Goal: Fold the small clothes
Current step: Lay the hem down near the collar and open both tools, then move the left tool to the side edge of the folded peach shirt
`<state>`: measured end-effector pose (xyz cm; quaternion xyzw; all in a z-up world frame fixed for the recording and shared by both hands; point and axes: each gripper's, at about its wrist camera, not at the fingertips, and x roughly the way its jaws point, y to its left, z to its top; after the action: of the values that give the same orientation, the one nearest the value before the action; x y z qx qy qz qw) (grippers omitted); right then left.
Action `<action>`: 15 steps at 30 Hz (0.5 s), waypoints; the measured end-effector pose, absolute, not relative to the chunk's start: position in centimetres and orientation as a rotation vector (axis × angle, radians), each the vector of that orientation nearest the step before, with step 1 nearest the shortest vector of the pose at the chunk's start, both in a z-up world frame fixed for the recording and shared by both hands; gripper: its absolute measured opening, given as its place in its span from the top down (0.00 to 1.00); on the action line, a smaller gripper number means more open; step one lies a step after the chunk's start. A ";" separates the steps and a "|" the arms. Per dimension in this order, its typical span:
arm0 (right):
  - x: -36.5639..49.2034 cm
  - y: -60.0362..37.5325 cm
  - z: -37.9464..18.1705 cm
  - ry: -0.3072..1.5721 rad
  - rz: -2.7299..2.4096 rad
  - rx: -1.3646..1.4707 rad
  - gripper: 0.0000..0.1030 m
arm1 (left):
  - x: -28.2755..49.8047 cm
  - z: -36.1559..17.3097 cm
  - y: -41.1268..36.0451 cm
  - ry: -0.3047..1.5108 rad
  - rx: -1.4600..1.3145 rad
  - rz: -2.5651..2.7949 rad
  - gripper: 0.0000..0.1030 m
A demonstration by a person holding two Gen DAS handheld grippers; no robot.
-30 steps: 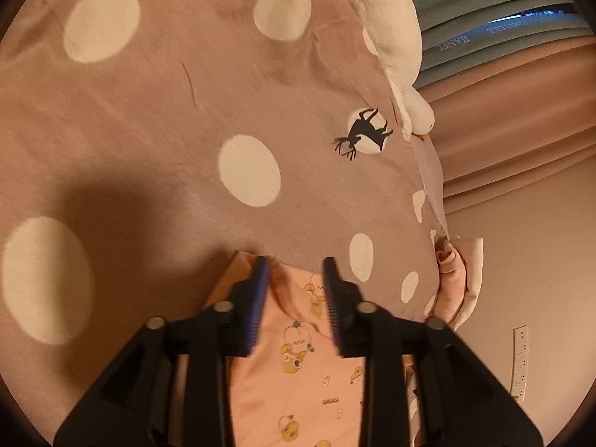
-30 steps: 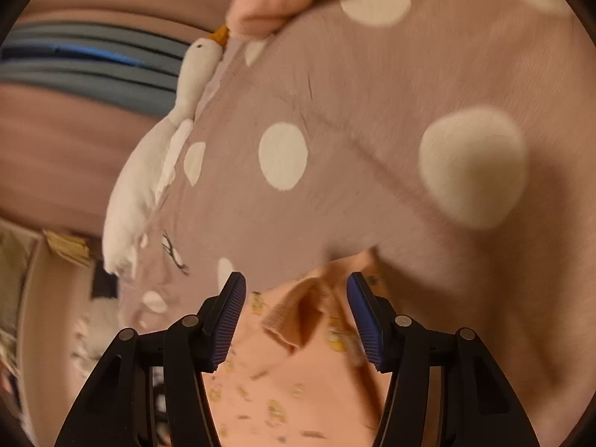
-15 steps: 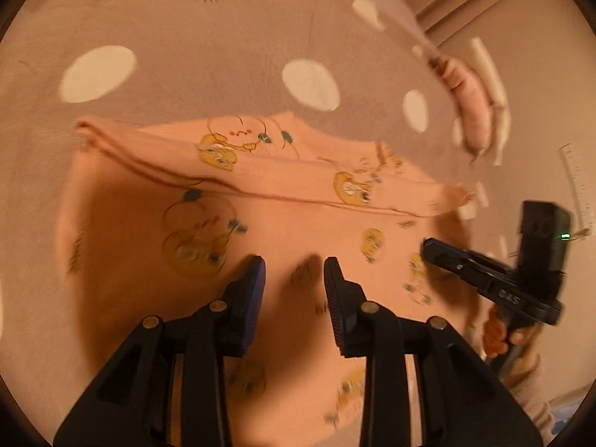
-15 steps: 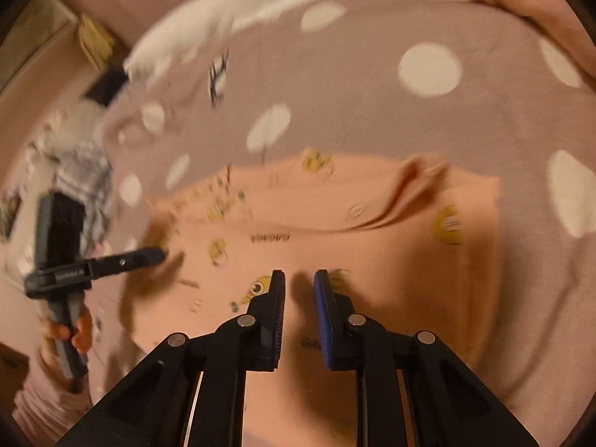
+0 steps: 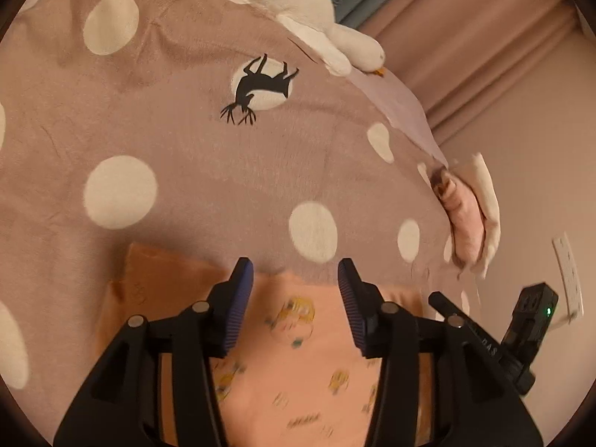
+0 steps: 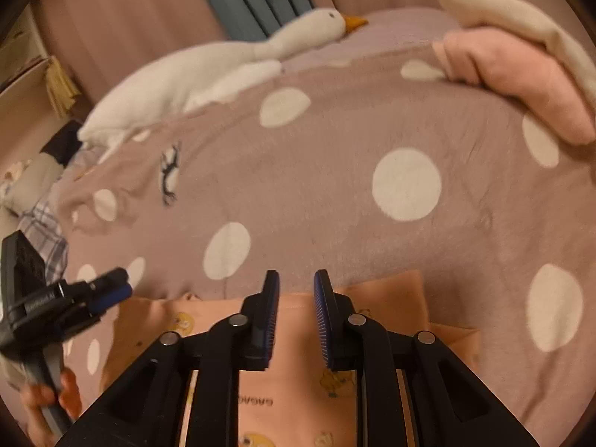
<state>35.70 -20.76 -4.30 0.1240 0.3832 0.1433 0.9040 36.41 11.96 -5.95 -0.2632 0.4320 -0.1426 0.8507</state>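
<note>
A small peach garment with yellow cartoon prints (image 5: 298, 365) lies flat on a mauve bedspread with white dots (image 5: 208, 171). It also shows in the right wrist view (image 6: 298, 391). My left gripper (image 5: 296, 272) is open and empty, hovering over the garment's far edge. My right gripper (image 6: 296, 283) is open with a narrow gap and empty, also above the garment's far edge. The right gripper shows at the lower right of the left wrist view (image 5: 439, 300). The left gripper shows at the left of the right wrist view (image 6: 119, 287).
A white plush goose (image 6: 208, 70) lies along the far side of the bed, in front of curtains (image 5: 465, 37). A folded pink and cream pile (image 6: 514, 59) sits at the right bed edge. Plaid cloth (image 6: 44, 231) lies at the left.
Both grippers have pulled back and tilted up from pressing over the garment's middle to its far edge. The left jaws have opened wider; the right jaws have opened a little.
</note>
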 end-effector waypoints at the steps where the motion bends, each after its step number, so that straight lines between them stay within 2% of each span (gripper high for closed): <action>1: 35.2 -21.0 -4.4 0.805 0.303 0.242 0.81 | 35.5 -6.3 12.2 0.932 -0.544 -0.310 0.55; 8: 30.9 -21.0 -6.7 0.904 0.296 0.074 0.81 | 29.9 -8.9 10.7 1.037 -0.344 -0.353 0.56; 15: 25.9 -19.9 -8.5 0.937 0.303 -0.097 0.81 | 23.8 -11.1 11.4 1.038 -0.303 -0.395 0.57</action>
<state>25.91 -19.88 -8.46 -0.0467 0.4496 0.1455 0.8800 23.76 11.37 -11.07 -0.1432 0.4908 -0.1868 0.8389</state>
